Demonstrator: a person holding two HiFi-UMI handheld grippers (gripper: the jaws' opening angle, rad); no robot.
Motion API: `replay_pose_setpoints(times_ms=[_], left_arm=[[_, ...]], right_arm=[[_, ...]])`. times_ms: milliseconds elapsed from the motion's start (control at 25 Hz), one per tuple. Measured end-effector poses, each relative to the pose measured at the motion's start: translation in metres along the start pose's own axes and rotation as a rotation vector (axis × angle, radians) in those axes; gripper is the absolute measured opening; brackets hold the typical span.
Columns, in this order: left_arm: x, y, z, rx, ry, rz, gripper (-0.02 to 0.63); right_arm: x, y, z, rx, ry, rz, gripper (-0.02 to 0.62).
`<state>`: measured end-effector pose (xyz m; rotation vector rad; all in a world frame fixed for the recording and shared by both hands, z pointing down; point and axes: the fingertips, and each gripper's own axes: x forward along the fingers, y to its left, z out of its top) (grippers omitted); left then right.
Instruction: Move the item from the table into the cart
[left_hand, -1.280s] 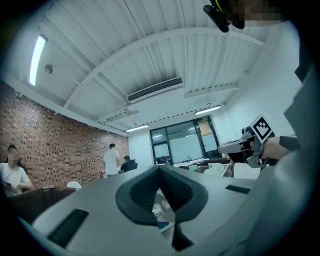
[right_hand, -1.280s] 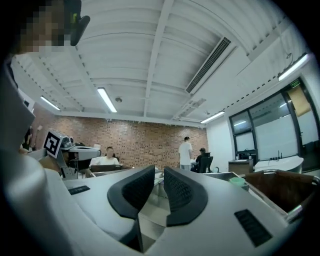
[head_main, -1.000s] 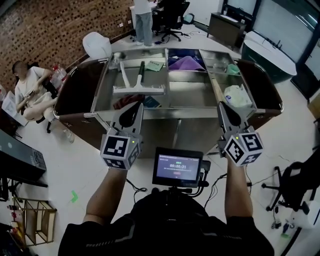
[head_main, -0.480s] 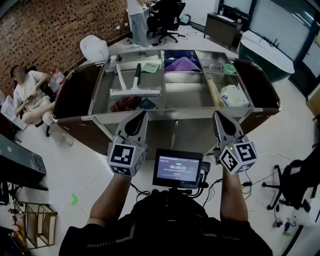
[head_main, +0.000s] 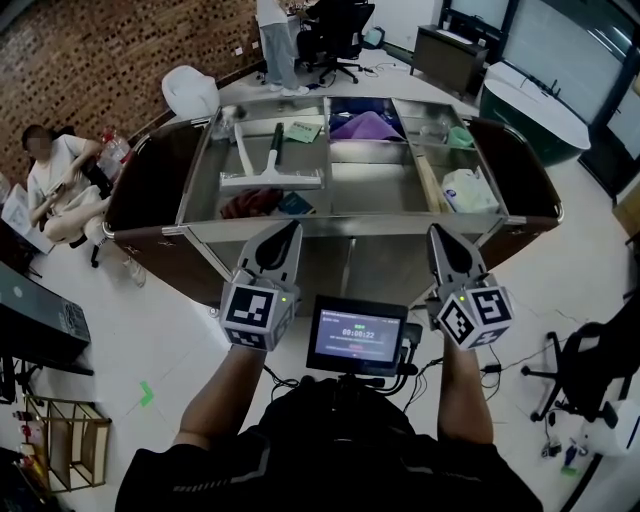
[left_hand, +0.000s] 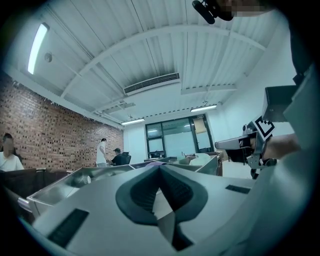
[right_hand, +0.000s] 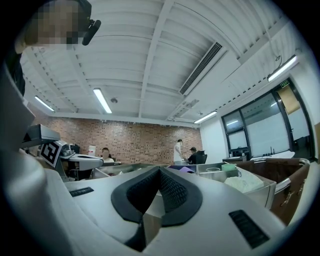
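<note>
we are easing left claw (head_main: 290, 226) and right claw (head_main: 437, 232) back from the cart (head_main: 340, 227) | both closed, empty | squeegee (head_main: 270, 181) lying in cart; we are judging the transfer likely done

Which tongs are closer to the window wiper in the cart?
Left. The left tongs sit just this side of the window wiper; the right tongs are well off to its right.

"00:00:22" on the screen (head_main: 355, 336)

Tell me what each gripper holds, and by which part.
Nothing is held: the left gripper and the right gripper are both shut and empty.
</note>
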<state>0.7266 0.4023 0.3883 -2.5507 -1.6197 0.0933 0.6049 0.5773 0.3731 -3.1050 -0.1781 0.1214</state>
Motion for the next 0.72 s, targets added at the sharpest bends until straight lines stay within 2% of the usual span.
replay_pose_setpoints(times_ms=[720], left_arm=[[-0.0020, 0.0027, -0.0038, -0.011, 0.006, 0.006, 0.000]], right_arm=[[0.0012, 0.0012, -0.0030, 0.000, 0.011, 0.000, 0.002]])
